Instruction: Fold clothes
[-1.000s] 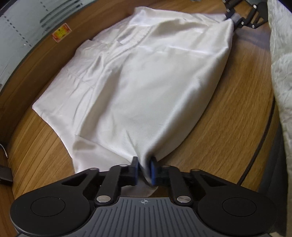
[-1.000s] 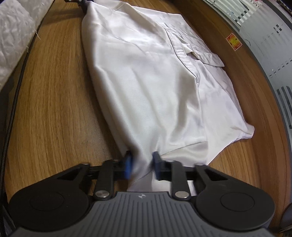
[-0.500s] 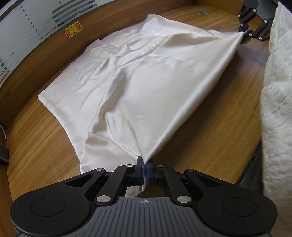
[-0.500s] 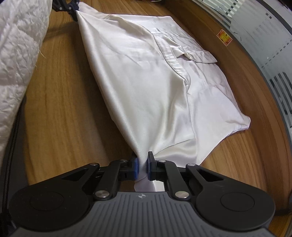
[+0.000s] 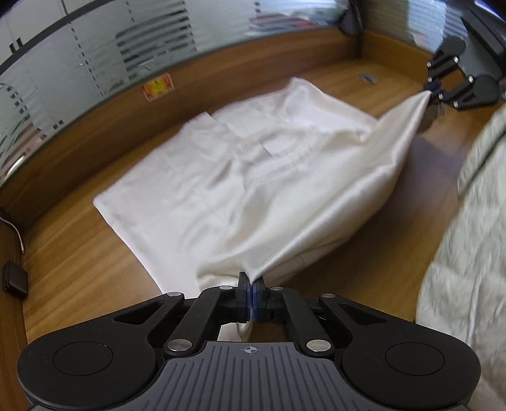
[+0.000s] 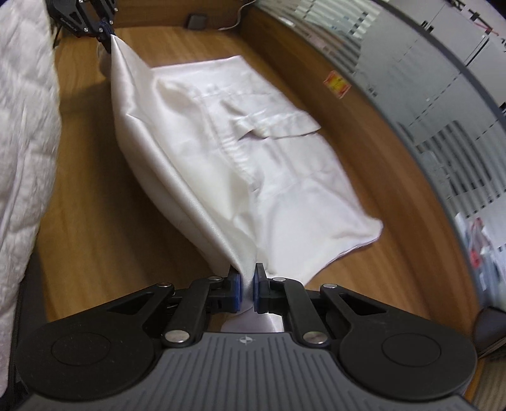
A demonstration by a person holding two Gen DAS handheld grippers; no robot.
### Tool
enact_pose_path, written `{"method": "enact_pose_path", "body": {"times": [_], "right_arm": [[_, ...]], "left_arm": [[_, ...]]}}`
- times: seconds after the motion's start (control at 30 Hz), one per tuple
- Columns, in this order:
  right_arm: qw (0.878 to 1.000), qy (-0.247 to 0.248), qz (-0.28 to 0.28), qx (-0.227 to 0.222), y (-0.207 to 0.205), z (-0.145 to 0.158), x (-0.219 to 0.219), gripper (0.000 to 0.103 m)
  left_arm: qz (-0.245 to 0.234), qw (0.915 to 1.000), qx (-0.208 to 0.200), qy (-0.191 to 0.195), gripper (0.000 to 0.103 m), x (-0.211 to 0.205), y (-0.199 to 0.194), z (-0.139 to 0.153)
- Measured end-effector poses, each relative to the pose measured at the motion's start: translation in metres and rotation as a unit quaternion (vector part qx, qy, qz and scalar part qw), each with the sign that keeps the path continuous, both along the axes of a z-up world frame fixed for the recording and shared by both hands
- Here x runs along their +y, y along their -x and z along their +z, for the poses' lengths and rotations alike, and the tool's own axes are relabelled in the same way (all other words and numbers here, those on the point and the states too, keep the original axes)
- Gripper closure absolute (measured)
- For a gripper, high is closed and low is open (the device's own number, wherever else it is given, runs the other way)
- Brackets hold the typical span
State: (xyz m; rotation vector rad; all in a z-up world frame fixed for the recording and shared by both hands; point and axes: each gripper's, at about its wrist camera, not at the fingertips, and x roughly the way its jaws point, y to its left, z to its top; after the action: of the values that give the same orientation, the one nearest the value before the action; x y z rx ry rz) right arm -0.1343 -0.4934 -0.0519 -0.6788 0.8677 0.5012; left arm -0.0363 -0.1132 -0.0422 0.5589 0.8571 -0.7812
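A white satin shirt [image 5: 253, 177] lies on the wooden table [image 5: 79, 262], with its near edge lifted into a taut fold. My left gripper [image 5: 252, 292] is shut on one corner of that edge. My right gripper [image 6: 246, 291] is shut on the other corner, and in the left wrist view the right gripper [image 5: 438, 90] shows at the far right with the cloth pinched in it. The right wrist view shows the shirt [image 6: 253, 151] with its chest pocket facing up, and the left gripper [image 6: 104, 30] at the top left, holding the cloth. The far half rests flat on the table.
A white quilted garment [image 6: 22, 142] fills the left of the right wrist view, and the same quilted garment [image 5: 468, 237] fills the right of the left wrist view. A frosted glass partition [image 5: 95, 63] with a red sticker [image 5: 158, 86] curves behind the table. A small black box [image 5: 14, 278] and cable sit at the left edge.
Both grippers closed on the shirt's near corners, then rose and moved forward over the shirt, lifting the edge off the table.
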Motion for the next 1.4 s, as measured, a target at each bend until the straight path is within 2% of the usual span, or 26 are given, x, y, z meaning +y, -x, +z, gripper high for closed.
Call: {"method": "enact_pose_path", "body": {"times": [0.17,0.33,0.5,0.63,1.03,1.4], "right_arm": [[0.999,0.010,-0.008,-0.029,-0.033,0.011,-0.007,0.099],[0.998,0.029,-0.009,-0.046,-0.080,0.002,-0.014,0.100],[0.998,0.049,-0.010,-0.044,-0.130,-0.024,-0.020,0.100],[0.997,0.057,-0.011,-0.047,-0.161,-0.031,-0.024,0.100],[0.997,0.060,-0.017,-0.047,-0.244,-0.025,-0.036,0.100],[0.996,0.078,-0.035,-0.018,-0.331,-0.057,-0.044,0.098]], "left_arm": [[0.008,0.9998,-0.009,0.014,0.100,-0.008,-0.035,0.015],[0.017,0.9996,-0.019,0.008,0.100,-0.021,-0.077,0.008],[0.043,0.9990,-0.013,0.004,0.100,-0.032,-0.125,-0.012],[0.062,0.9980,-0.004,0.011,0.100,-0.036,-0.159,-0.018],[0.104,0.9936,-0.021,0.039,0.100,-0.039,-0.226,0.005],[0.125,0.9917,-0.027,0.006,0.099,-0.064,-0.306,-0.026]]}}
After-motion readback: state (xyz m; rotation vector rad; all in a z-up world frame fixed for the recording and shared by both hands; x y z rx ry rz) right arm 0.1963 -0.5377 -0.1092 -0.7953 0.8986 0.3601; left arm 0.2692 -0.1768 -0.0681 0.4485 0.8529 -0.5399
